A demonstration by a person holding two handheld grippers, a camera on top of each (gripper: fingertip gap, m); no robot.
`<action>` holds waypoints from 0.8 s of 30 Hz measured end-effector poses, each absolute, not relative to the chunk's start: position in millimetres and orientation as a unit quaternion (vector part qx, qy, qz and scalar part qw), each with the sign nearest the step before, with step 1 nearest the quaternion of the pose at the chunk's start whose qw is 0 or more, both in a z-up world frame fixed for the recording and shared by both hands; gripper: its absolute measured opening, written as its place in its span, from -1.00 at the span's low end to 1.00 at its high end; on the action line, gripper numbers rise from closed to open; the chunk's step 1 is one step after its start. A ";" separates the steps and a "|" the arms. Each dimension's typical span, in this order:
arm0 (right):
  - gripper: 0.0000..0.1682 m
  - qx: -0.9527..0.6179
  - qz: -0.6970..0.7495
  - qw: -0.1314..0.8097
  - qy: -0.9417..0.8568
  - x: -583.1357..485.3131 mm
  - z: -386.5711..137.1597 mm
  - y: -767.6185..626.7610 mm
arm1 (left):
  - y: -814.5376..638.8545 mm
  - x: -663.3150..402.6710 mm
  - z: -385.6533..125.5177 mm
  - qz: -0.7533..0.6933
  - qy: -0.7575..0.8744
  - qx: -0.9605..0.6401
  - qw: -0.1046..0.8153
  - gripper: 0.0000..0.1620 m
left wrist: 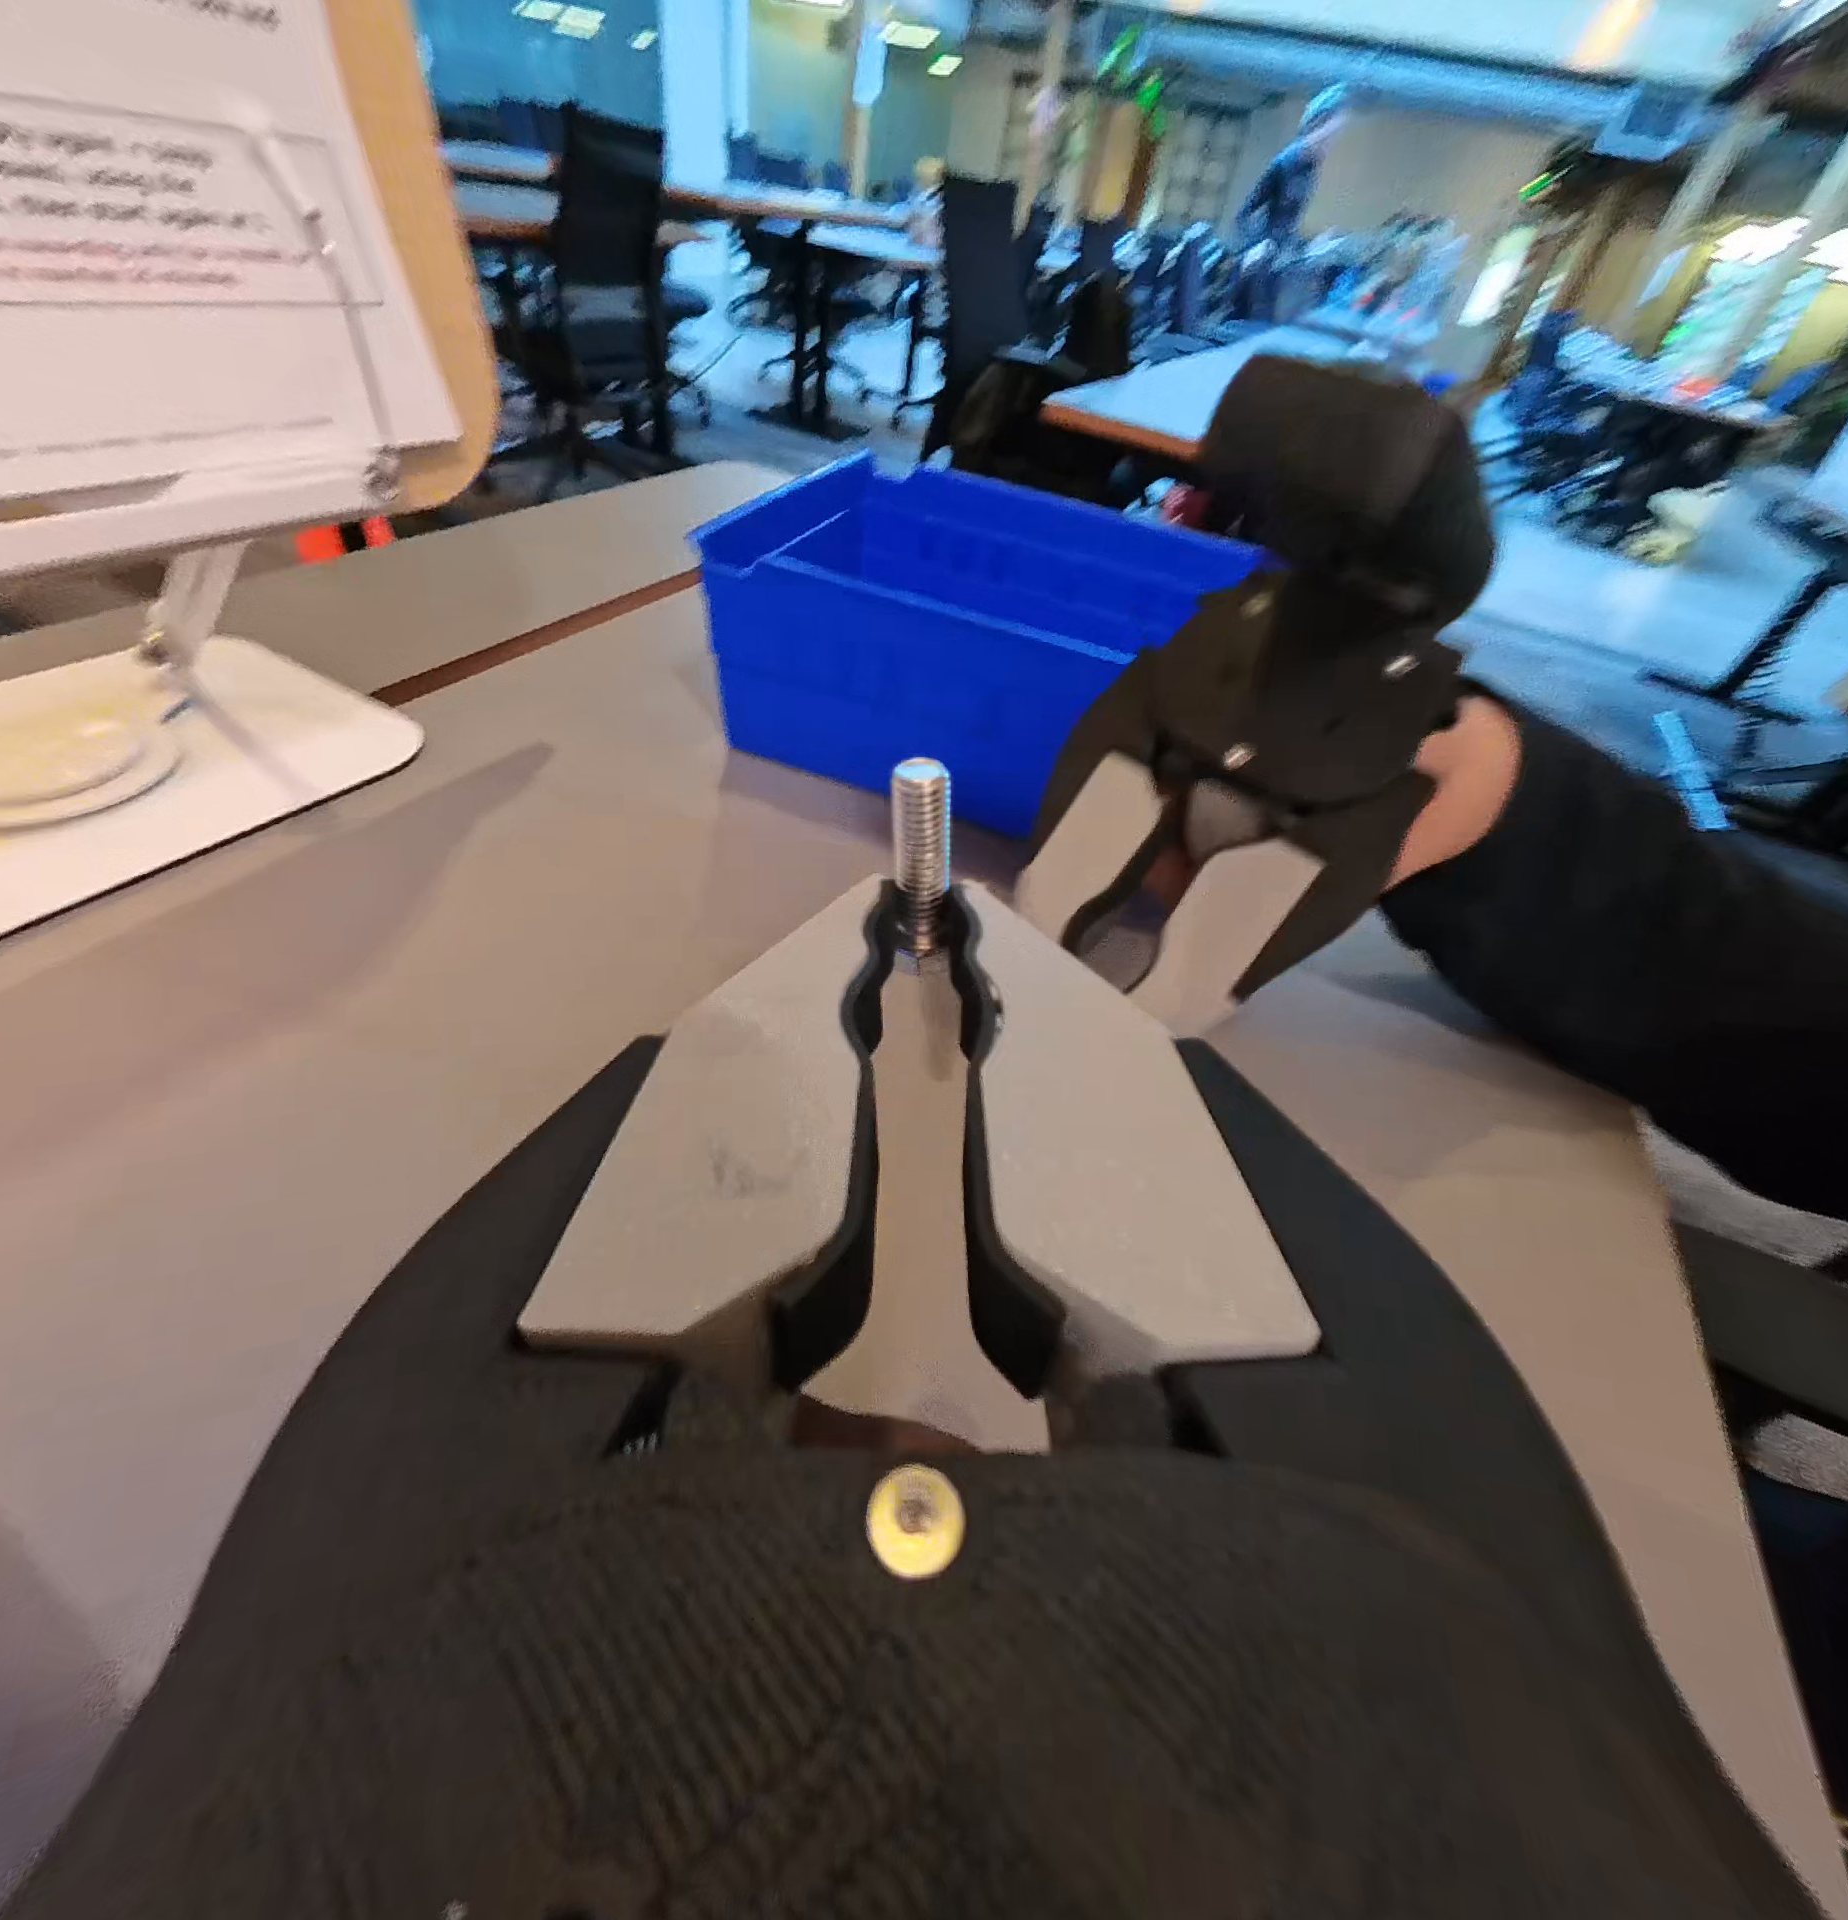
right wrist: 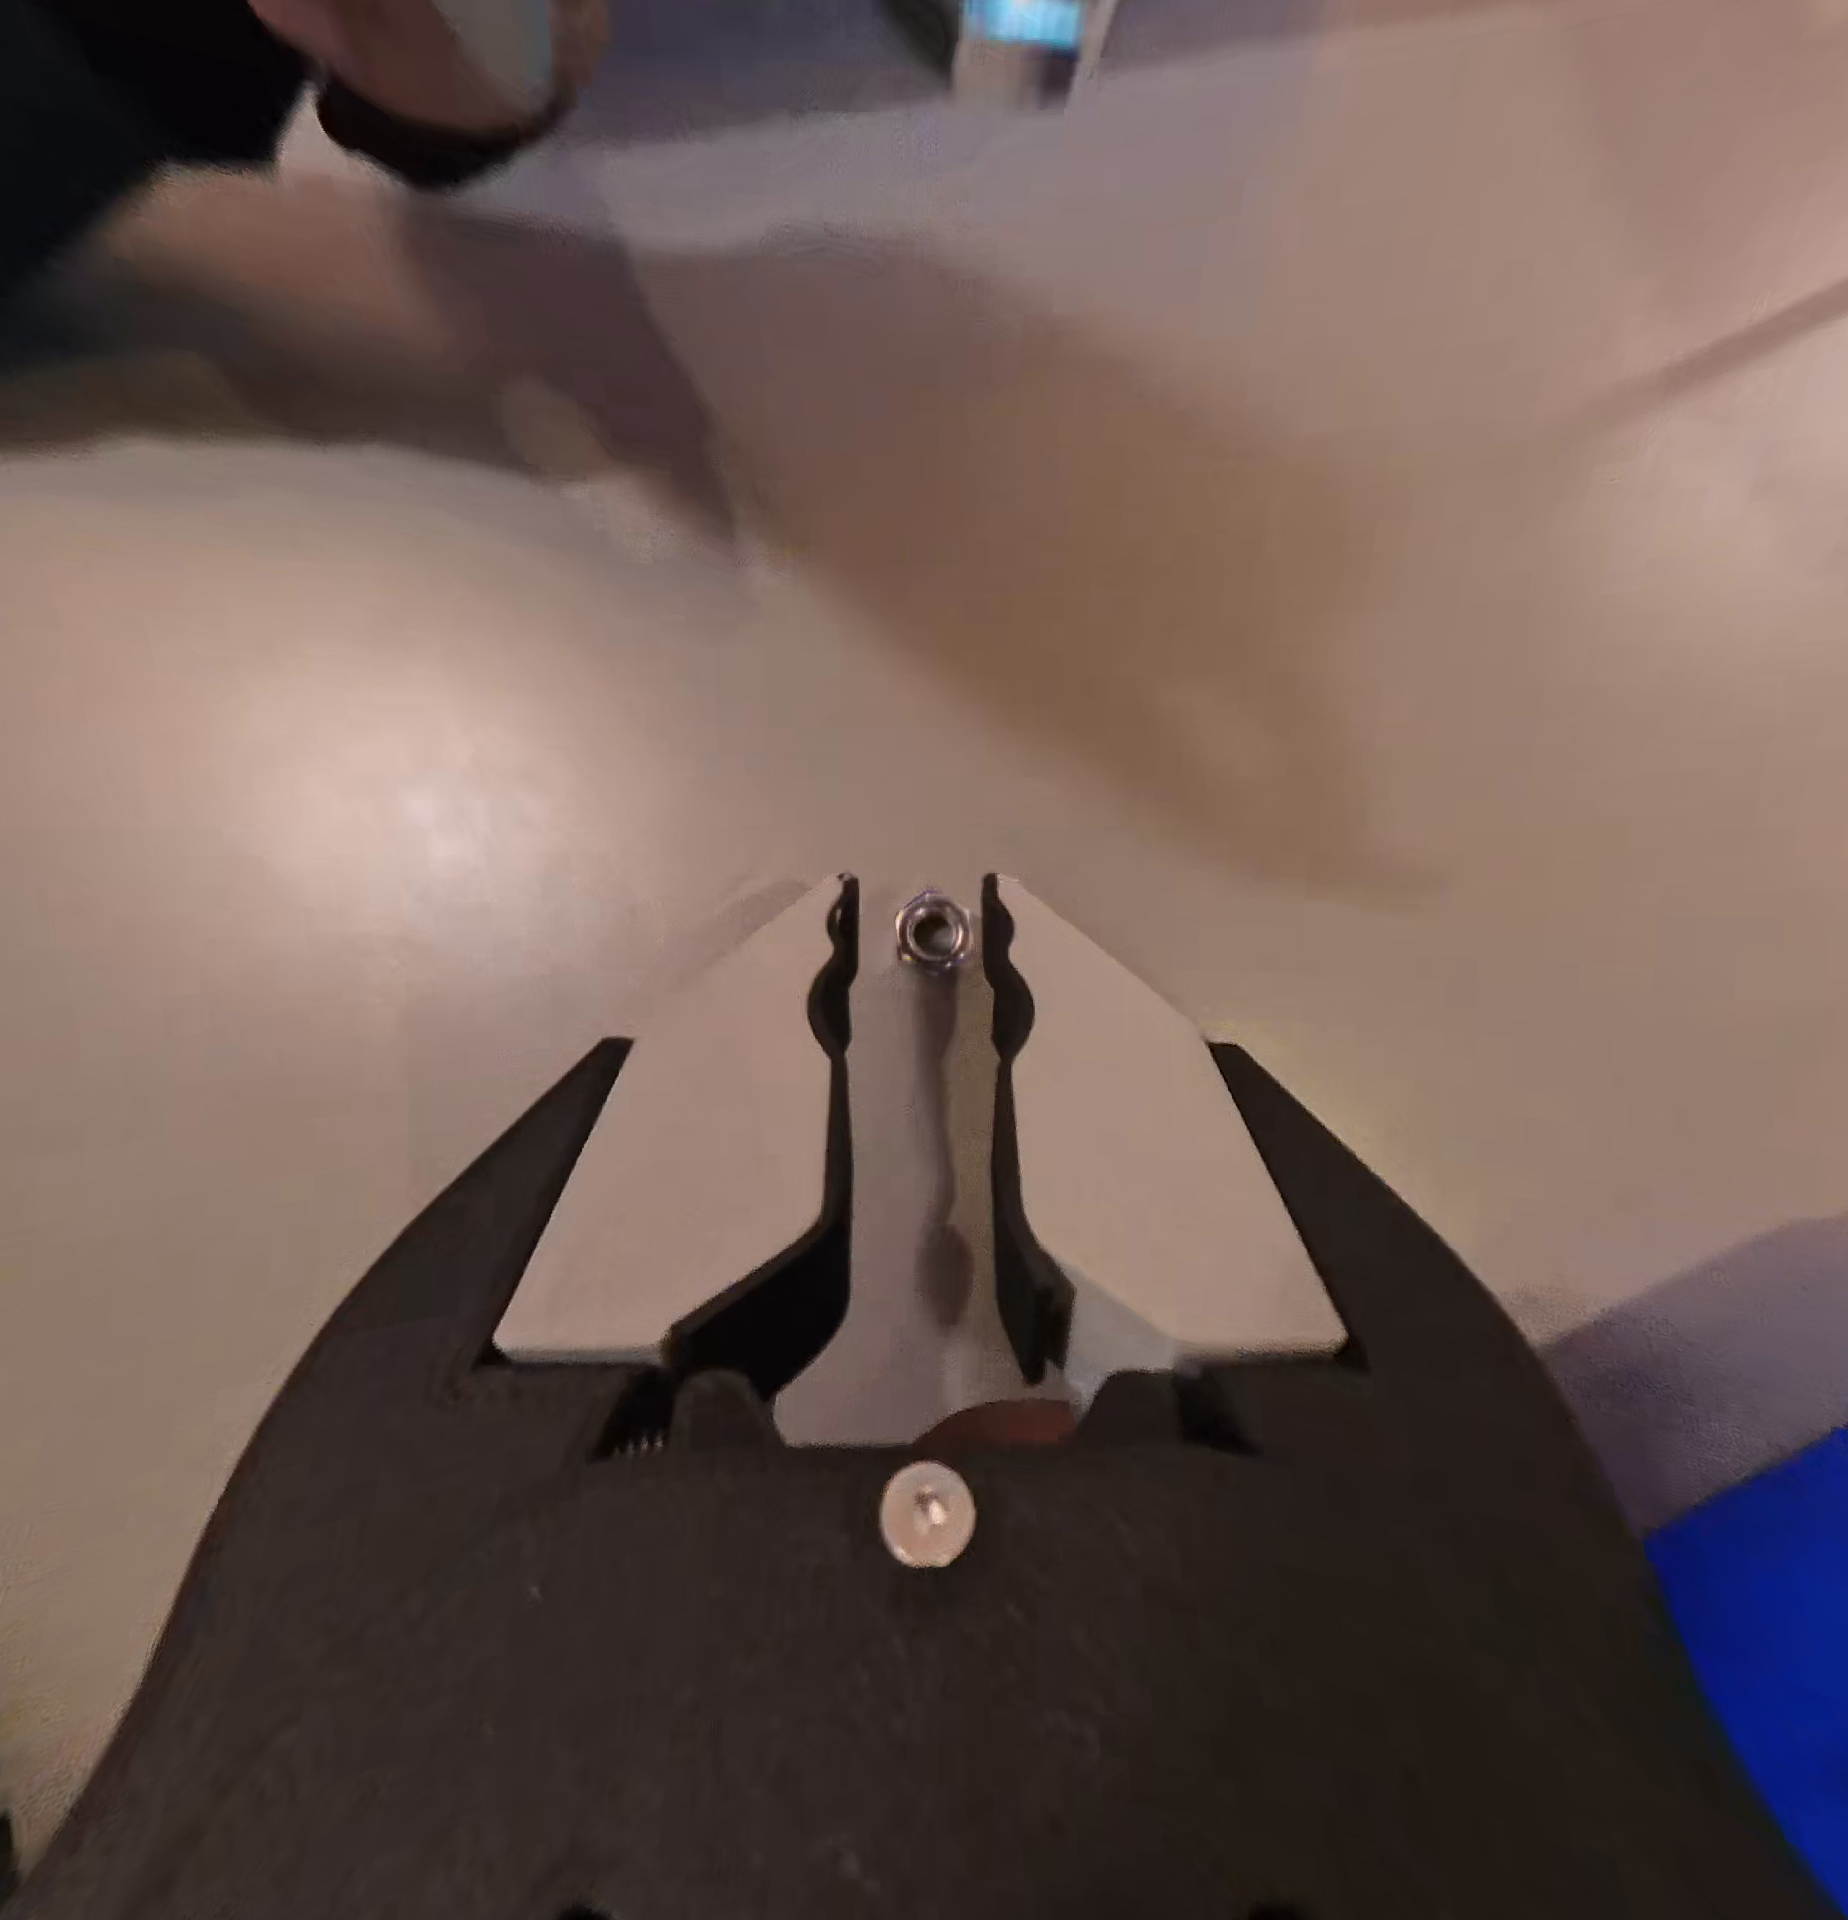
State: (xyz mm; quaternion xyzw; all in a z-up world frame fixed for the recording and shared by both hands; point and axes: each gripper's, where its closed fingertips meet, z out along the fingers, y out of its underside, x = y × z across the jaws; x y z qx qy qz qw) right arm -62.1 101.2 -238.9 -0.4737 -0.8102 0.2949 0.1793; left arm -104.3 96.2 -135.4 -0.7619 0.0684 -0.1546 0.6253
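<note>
My left tongs [left wrist: 920,925] are clenched on a bolt [left wrist: 920,831], gripping it near its head; the threaded shank stands upright above the tips. Left tongs hang over the grey worktop [left wrist: 484,1039].

Beyond the bolt sits a blue bin [left wrist: 930,644] on the worktop, near its far edge. My right tongs [left wrist: 1169,935] show to the right of the bolt, just in front of the bin, tips pointed down at the worktop, my hand [left wrist: 1460,790] behind them.

Far left: a white stand [left wrist: 224,727] carrying a printed sheet [left wrist: 172,260] on a board.

Right wrist view: right tongs [right wrist: 920,904] are released, jaws apart. 1 small nut [right wrist: 928,933] lies flat on the worktop [right wrist: 380,831] between the tips; I cannot tell if either tip touches it. A corner of the bin [right wrist: 1772,1558] shows at lower right. Top of this view is blurred.
</note>
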 end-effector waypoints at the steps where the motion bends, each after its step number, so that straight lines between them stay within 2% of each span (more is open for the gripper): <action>1: -0.76 -0.471 0.281 0.178 -0.817 -60.9 -243.9 101.0 | 94.1 -99.9 -129.9 -0.171 0.079 -0.749 0.636 -0.92; 9: -0.68 -0.476 0.248 0.184 -0.823 -60.0 -253.8 111.4 | 87.1 -95.1 -122.5 -0.226 0.087 -0.728 0.641 -0.92; 13: -0.73 -0.472 0.238 0.170 -0.831 -59.0 -263.4 109.1 | 84.6 -90.6 -120.4 -0.243 0.093 -0.724 0.639 -0.92; 15: -0.83 -0.473 0.248 0.163 -0.830 -60.1 -264.1 106.2 | 85.4 -91.3 -122.5 -0.242 0.091 -0.728 0.636 -0.92; 18: -0.84 -0.476 0.251 0.162 -0.827 -62.0 -263.3 105.7 | 85.2 -88.2 -125.5 -0.249 0.095 -0.730 0.629 -0.92; 24: -0.83 -0.466 0.364 0.186 -0.785 -67.6 -212.0 94.6 | 85.6 -83.7 -139.3 -0.257 0.109 -0.747 0.604 -0.92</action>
